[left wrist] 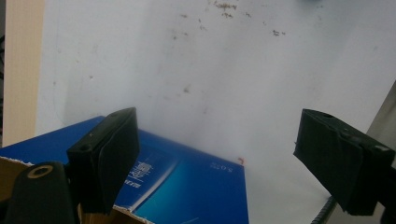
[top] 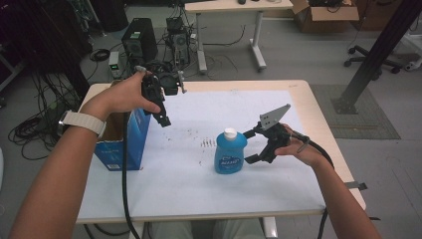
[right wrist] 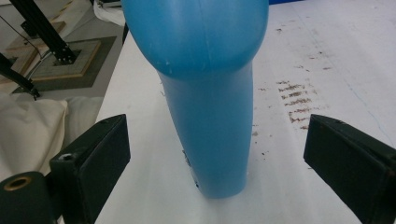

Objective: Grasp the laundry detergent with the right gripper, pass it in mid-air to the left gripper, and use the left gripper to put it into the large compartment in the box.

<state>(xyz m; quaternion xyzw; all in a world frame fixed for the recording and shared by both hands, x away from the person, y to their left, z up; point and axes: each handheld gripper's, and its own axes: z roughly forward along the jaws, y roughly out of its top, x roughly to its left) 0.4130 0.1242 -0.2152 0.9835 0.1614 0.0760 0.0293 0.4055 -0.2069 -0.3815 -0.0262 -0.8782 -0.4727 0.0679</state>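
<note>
Jaws of both grippers gape: right gripper (top: 255, 145) flanks blue bottle (top: 230, 152), left gripper (top: 160, 112) above blue box (top: 130, 142).

A grey floor (top: 298, 55) is seen around the white-topped table (top: 199, 194). At twelve o'clock a second desk (top: 234, 7) is placed; at eleven, a black computer tower (top: 139, 42) among tangled cables (top: 30, 129). A cardboard box (top: 326, 17) and office-chair base (top: 370, 62) are found toward two o'clock.

Even, diffuse overhead room light; no hard glare. The table (top: 278, 189) reads bright, the floor corners dim. Shadows beneath the bottle (top: 230, 152) are soft. Both gripper views are soft-focused, hazy, with blurred near edges.
</note>
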